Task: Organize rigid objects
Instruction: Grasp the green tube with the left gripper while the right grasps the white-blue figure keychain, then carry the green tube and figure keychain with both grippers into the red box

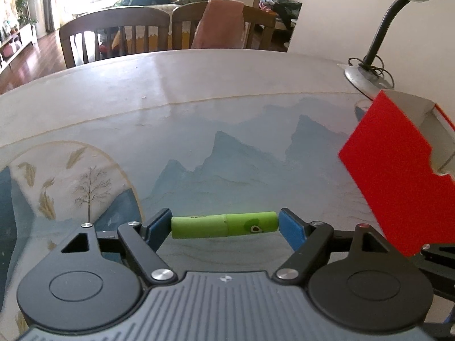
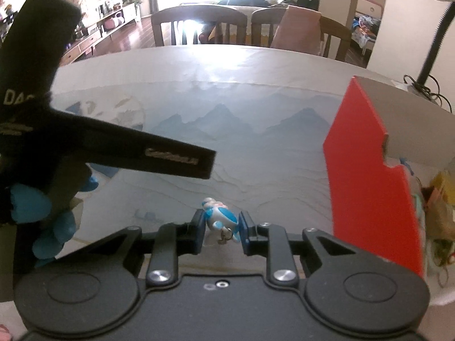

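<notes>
My left gripper is shut on a green tube with an avocado print, held end to end between the blue pads above the table mat. My right gripper is shut on a small blue and white figurine with a metal ring hanging below it. A red open box stands at the right of the left wrist view. The box also stands to the right of my right gripper, with several items inside it at the far right.
The table carries a mat printed with mountains. A desk lamp stands at the back right. Wooden chairs line the far edge. The other gripper's black body and a blue glove fill the left of the right wrist view.
</notes>
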Tool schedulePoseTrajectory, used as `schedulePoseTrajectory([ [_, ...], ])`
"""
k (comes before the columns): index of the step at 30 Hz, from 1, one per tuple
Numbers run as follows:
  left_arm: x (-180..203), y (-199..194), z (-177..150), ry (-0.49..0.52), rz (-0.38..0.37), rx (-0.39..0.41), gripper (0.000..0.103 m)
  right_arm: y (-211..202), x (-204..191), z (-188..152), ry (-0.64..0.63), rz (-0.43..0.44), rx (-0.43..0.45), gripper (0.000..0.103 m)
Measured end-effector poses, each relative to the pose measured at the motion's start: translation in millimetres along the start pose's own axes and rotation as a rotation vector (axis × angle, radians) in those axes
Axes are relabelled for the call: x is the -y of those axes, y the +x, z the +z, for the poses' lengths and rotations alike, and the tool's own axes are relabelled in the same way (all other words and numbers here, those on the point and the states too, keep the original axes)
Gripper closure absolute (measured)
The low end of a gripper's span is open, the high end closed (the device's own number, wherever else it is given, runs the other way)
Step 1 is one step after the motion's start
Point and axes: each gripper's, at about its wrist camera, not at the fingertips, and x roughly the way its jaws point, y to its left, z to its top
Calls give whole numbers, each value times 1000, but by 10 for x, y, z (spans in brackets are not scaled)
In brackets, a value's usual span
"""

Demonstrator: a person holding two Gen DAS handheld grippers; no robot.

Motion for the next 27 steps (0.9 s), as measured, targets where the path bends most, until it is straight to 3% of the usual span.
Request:
schedulePoseTrajectory([
  [6, 11, -226, -21, -12, -24, -14, 21, -240, 44, 22, 12, 0, 20, 80],
  [27, 418, -1293, 0, 66, -75, 59, 21, -1213, 388, 91, 88, 25, 123, 79],
])
